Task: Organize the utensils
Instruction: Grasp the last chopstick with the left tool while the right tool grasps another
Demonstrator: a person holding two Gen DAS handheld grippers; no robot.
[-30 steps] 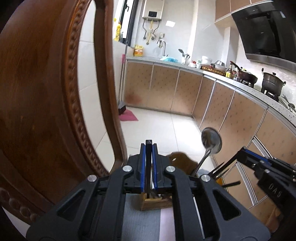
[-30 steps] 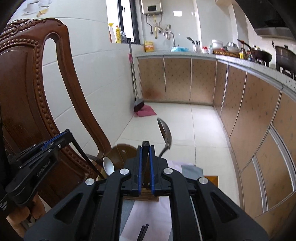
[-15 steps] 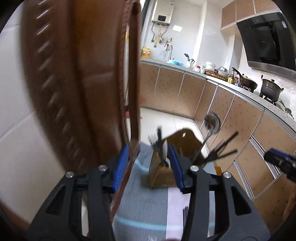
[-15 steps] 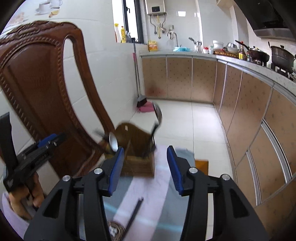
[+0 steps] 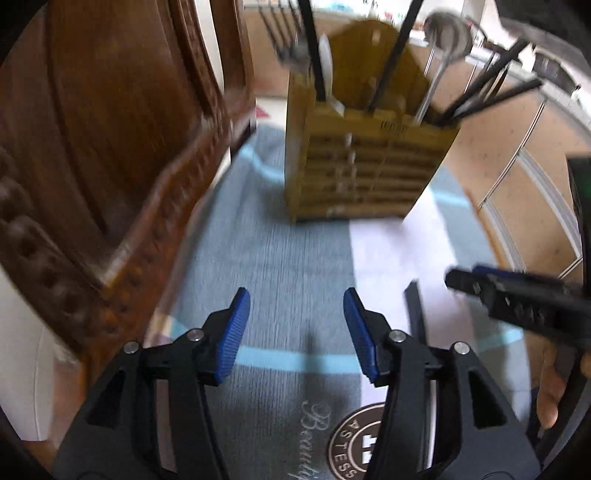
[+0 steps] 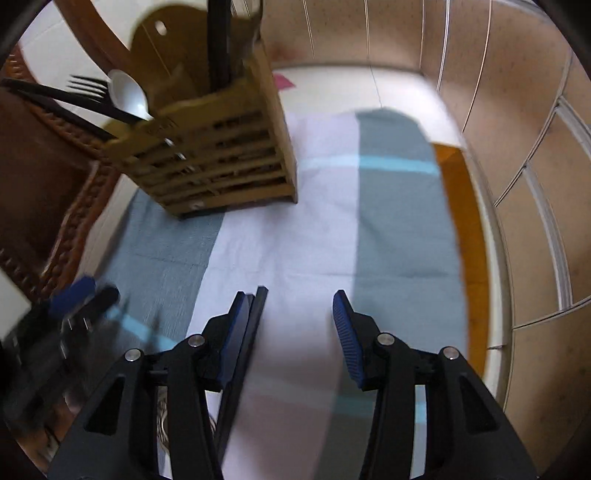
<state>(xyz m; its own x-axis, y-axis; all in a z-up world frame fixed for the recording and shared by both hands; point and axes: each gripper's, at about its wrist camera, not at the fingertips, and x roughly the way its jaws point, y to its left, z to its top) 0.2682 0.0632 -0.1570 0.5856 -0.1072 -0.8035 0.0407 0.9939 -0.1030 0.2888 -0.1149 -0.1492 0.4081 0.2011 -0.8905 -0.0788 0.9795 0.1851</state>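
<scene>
A striped cloth (image 5: 295, 280) in grey-blue, white and pale turquoise covers the table, with a carved wooden chair (image 5: 110, 147) at its left and tan kitchen cabinets (image 6: 517, 110) beyond a pale tiled floor. At the cloth's far end stands a slatted wooden holder (image 5: 365, 166). It holds black chopsticks (image 5: 491, 96), a metal spoon (image 5: 447, 33), a white spoon (image 6: 127, 94) and a fork (image 6: 86, 85), all handle-down and leaning outward. Nearer than the holder, a loose black chopstick (image 6: 240, 354) lies flat on the white stripe, its long axis pointing toward the holder. The left gripper (image 5: 295, 325) hovers spread wide, empty. The right gripper (image 6: 288, 328) is also spread, the chopstick just beside its left finger (image 6: 232, 332).
</scene>
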